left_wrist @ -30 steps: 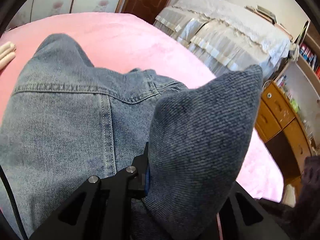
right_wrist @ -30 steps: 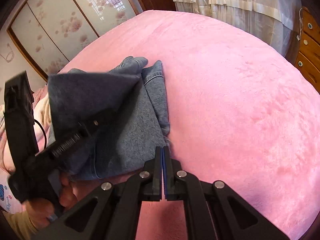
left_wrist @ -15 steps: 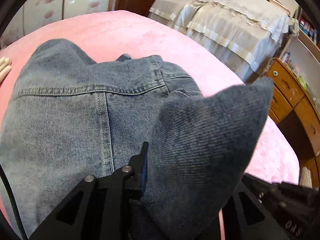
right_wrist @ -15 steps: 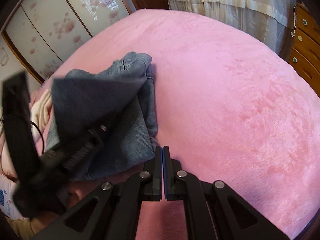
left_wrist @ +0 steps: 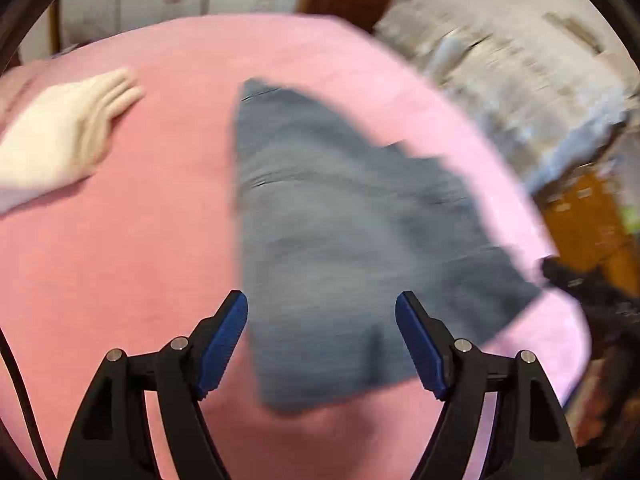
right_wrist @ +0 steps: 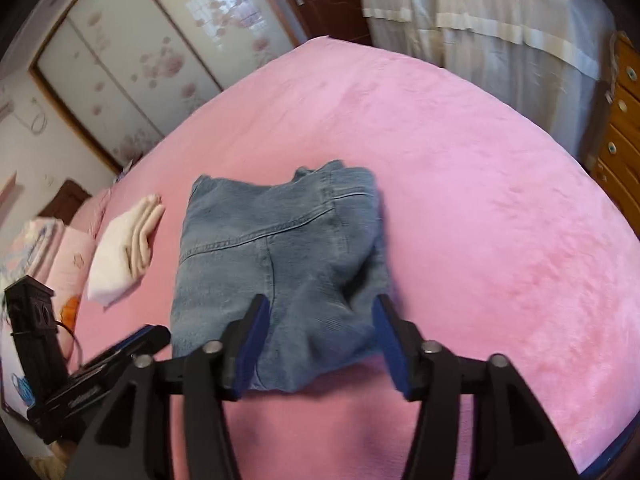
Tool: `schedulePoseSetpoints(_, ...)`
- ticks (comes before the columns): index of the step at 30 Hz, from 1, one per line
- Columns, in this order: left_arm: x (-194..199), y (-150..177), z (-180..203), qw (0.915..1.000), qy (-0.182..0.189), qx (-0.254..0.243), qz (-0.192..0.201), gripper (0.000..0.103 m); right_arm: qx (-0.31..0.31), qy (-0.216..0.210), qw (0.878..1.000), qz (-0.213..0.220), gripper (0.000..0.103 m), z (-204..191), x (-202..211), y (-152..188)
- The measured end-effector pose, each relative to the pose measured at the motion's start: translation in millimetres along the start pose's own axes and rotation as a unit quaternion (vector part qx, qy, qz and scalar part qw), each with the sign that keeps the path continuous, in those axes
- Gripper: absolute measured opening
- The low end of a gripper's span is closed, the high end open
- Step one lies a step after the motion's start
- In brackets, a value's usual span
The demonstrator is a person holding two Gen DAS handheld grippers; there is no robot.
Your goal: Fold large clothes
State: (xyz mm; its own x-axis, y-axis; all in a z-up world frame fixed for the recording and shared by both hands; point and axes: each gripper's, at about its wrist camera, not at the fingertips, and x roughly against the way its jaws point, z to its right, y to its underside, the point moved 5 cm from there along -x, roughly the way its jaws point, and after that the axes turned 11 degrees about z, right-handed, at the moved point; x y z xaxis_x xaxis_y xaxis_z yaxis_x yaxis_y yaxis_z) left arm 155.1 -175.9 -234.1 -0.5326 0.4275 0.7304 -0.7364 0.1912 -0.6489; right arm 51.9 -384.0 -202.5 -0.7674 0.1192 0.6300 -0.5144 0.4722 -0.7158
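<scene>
Folded blue jeans (right_wrist: 280,264) lie flat on the pink bed (right_wrist: 460,200). In the blurred left wrist view the jeans (left_wrist: 352,248) lie just ahead of my left gripper (left_wrist: 322,312), which is open and empty above their near edge. My right gripper (right_wrist: 320,312) is open and empty, its jaws standing either side of the jeans' near edge. The left gripper's body (right_wrist: 92,384) shows at the lower left of the right wrist view.
A folded white garment (right_wrist: 128,248) lies on the bed left of the jeans; it also shows in the left wrist view (left_wrist: 64,136). Pink pillows (right_wrist: 60,248) lie at far left. A covered white bed (right_wrist: 500,20) and a wooden dresser (right_wrist: 620,120) stand beyond.
My left gripper has let go of the denim fold and opened; the fold now lies flat. My right gripper has opened from shut. Both cameras have pulled back from the jeans.
</scene>
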Motion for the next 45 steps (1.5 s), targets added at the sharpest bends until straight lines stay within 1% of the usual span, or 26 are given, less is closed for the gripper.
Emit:
schedulePoseSetpoints(2,-8,6,-12,0.9997,0.001,0.014,-0.018,0.074,0.02,0.033,0.999,-0.018,0.057,-3,-15,6)
schedulePoseSetpoints(3,-10,6,-16,0.9998,0.004,0.018,-0.012,0.074,0.028,0.051,0.998,-0.032,0.057,-2,-25,9)
schedulePoseSetpoints(4,-10,6,-16,0.9999,0.008,0.014,0.0,0.074,0.033,0.057,0.997,-0.037,0.049,-1,-30,11)
schedulePoseSetpoints(5,-14,6,-11,0.9999,0.006,-0.002,0.008,0.073,0.04,0.06,0.997,-0.04,0.031,0,-35,14)
schedulePoseSetpoints(6,-21,9,-7,0.9998,-0.002,-0.019,0.006,0.062,0.055,0.057,0.996,-0.046,0.011,0,-39,17)
schedulePoseSetpoints(7,-31,10,-3,0.9994,-0.009,-0.033,-0.002,0.058,0.064,0.059,0.995,-0.04,0.011,1,-38,20)
schedulePoseSetpoints(9,-42,11,1,0.9993,-0.012,-0.036,0.006,0.058,0.092,0.066,0.993,-0.027,0.01,8,-40,29)
schedulePoseSetpoints(10,-42,13,1,0.9992,-0.008,-0.037,0.011,0.058,0.091,0.075,0.992,-0.043,0.01,16,-47,38)
schedulePoseSetpoints(11,-42,16,2,0.9989,-0.006,-0.046,0.012,0.058,0.059,0.068,0.993,-0.071,0.011,31,-58,52)
schedulePoseSetpoints(13,-46,13,6,0.9986,-0.009,-0.051,0.008,0.058,0.019,0.061,0.995,-0.082,0.018,42,-60,55)
schedulePoseSetpoints(16,-34,-1,-2,0.9997,-0.004,-0.024,0.0,0.058,0.005,0.074,0.995,-0.067,0.032,39,-46,38)
schedulePoseSetpoints(19,-19,-28,1,0.9985,-0.001,-0.036,0.041,0.06,0.025,0.078,0.996,-0.023,0.042,24,-36,12)
schedulePoseSetpoints(20,-19,-40,2,0.9974,0.003,-0.046,0.054,0.063,0.034,0.075,0.996,-0.015,0.044,19,-38,4)
schedulePoseSetpoints(25,-58,-79,7,0.9972,0.015,-0.056,0.047,0.064,0.053,0.073,0.996,-0.004,0.049,14,-91,-38)
schedulePoseSetpoints(28,-93,-99,-1,0.9982,-0.009,-0.052,0.027,0.065,0.024,0.069,0.997,-0.021,0.049,32,-126,-57)
schedulePoseSetpoints(30,-115,-109,-11,0.9988,-0.026,-0.04,0.006,0.068,-0.007,0.041,0.998,-0.039,0.049,38,-148,-62)
schedulePoseSetpoints(32,-130,-113,-22,0.9999,-0.008,0.005,-0.014,0.069,-0.012,0.016,0.999,-0.046,0.045,38,-157,-66)
schedulePoseSetpoints(33,-136,-115,-27,0.9994,0.001,0.025,-0.022,0.063,0.009,0.007,0.999,-0.041,0.021,34,-157,-69)
schedulePoseSetpoints(34,-140,-115,-29,0.9994,-0.01,0.022,-0.024,0.057,0.024,0.001,0.999,-0.036,0.011,30,-153,-71)
schedulePoseSetpoints(35,-142,-116,-29,0.9994,-0.027,0.003,-0.023,0.052,0.03,-0.003,0.999,-0.028,0.011,27,-149,-74)
schedulePoseSetpoints(37,-146,-112,-28,0.9989,-0.04,-0.019,-0.017,0.052,0.054,-0.012,0.998,0.008,0.011,21,-140,-79)
schedulePoseSetpoints(38,-150,-109,-27,0.9988,-0.042,-0.021,-0.017,0.052,0.062,0.0,0.998,0.002,0.011,25,-146,-76)
schedulePoseSetpoints(40,-153,-107,-24,0.9982,-0.051,-0.029,-0.013,0.052,0.042,0.016,0.998,-0.036,0.016,42,-169,-62)
schedulePoseSetpoints(42,-152,-109,-23,0.998,-0.057,-0.026,-0.009,0.054,0.032,0.023,0.998,-0.04,0.022,46,-169,-64)
schedulePoseSetpoints(43,-150,-110,-24,0.9981,-0.056,-0.022,-0.009,0.054,0.034,0.038,0.998,-0.036,0.032,44,-164,-68)
schedulePoseSetpoints(45,-138,-113,-24,0.9979,-0.06,-0.021,-0.008,0.055,0.052,0.078,0.995,-0.019,0.04,38,-148,-75)
